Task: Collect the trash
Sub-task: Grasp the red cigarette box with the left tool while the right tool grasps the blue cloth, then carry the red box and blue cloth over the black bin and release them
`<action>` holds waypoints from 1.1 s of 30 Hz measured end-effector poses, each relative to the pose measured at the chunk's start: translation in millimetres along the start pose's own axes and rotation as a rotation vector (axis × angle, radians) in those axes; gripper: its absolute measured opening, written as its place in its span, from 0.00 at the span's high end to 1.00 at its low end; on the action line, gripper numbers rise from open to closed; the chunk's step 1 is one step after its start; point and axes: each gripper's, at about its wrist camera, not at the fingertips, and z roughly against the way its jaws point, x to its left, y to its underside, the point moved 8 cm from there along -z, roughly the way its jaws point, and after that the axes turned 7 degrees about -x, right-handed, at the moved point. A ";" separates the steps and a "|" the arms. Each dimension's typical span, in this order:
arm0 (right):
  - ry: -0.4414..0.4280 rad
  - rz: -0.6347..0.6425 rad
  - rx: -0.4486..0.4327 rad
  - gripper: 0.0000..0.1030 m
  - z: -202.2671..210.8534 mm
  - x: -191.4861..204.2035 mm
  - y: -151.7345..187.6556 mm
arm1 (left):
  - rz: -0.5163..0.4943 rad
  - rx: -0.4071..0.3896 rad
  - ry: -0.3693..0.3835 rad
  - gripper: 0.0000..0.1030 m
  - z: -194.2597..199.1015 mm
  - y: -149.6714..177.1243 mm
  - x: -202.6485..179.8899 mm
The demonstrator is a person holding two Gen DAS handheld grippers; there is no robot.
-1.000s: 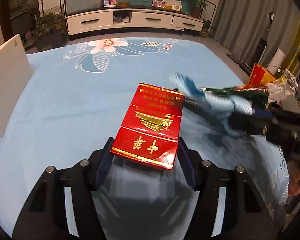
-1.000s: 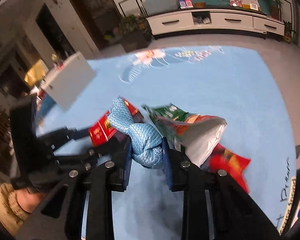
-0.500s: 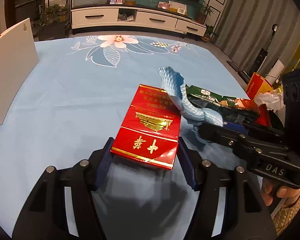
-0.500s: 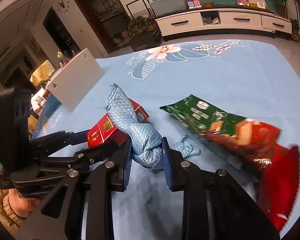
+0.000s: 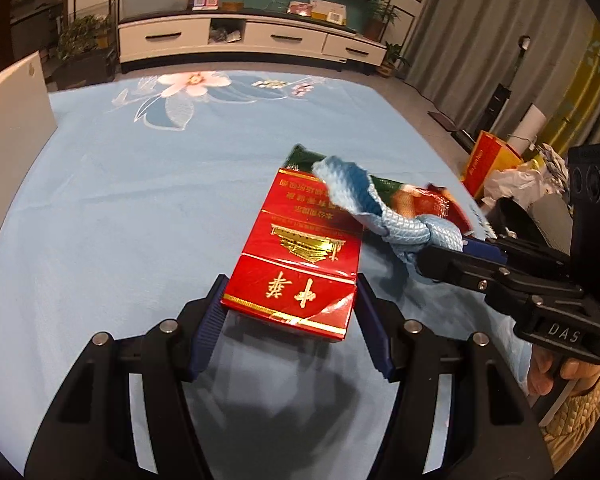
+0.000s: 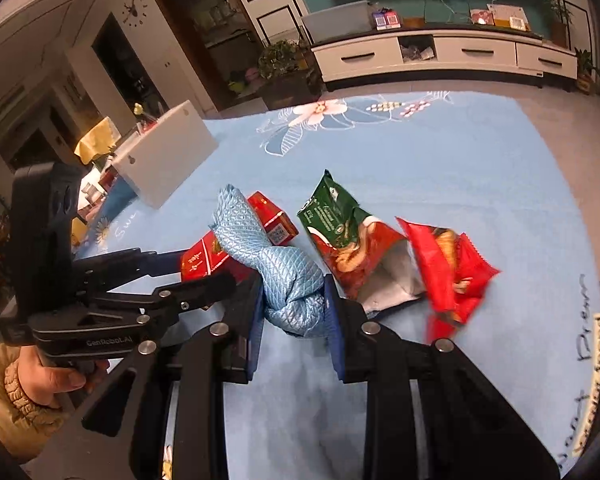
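— What has each gripper got?
— The left gripper [image 5: 290, 312] is closed on the near end of a red box [image 5: 300, 256], which it holds over the blue cloth-covered table [image 5: 140, 208]. The right gripper [image 6: 294, 312] pinches a knotted blue rag [image 6: 288, 276] – jaws nearly together.
— And past them?
— Just beyond the rag a green and red snack bag [image 6: 348, 240] lies on the cloth, a red wrapper [image 6: 448, 268] touching its right side. Farther left stands a white board [image 6: 168, 152].
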 end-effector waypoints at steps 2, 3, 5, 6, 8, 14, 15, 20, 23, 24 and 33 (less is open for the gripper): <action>0.006 -0.004 -0.019 0.72 11.0 -0.8 -3.3 | -0.012 -0.003 0.012 0.39 6.0 -0.7 -9.2; 0.007 -0.010 -0.035 0.72 18.9 -1.2 -6.5 | -0.018 -0.007 0.018 0.39 9.9 -1.9 -14.4; 0.006 -0.013 -0.060 0.72 31.1 -0.6 -11.4 | -0.022 -0.014 0.024 0.39 16.1 -3.3 -21.4; 0.007 -0.012 -0.070 0.72 36.3 -0.1 -13.6 | -0.029 -0.023 0.026 0.39 21.2 -5.9 -26.4; 0.002 -0.011 -0.092 0.72 49.0 1.6 -18.8 | -0.042 -0.034 0.031 0.39 28.8 -10.5 -34.2; -0.034 -0.046 -0.135 0.72 67.7 8.6 -33.2 | -0.061 -0.067 0.022 0.39 48.0 -22.4 -49.0; -0.038 -0.048 -0.139 0.72 69.5 10.9 -34.9 | -0.059 -0.071 0.016 0.39 50.5 -23.9 -48.9; -0.075 -0.041 -0.178 0.72 88.3 19.5 -40.5 | -0.059 -0.080 0.005 0.39 60.2 -25.0 -45.4; -0.078 -0.059 -0.168 0.72 91.4 16.5 -37.3 | -0.056 -0.076 0.012 0.39 63.0 -23.4 -44.9; -0.078 -0.067 -0.174 0.72 93.7 14.4 -36.8 | -0.053 -0.074 0.017 0.39 64.2 -22.8 -45.1; -0.298 -0.272 -0.147 0.72 104.2 11.4 -19.5 | -0.056 -0.079 0.023 0.39 67.9 -21.8 -40.3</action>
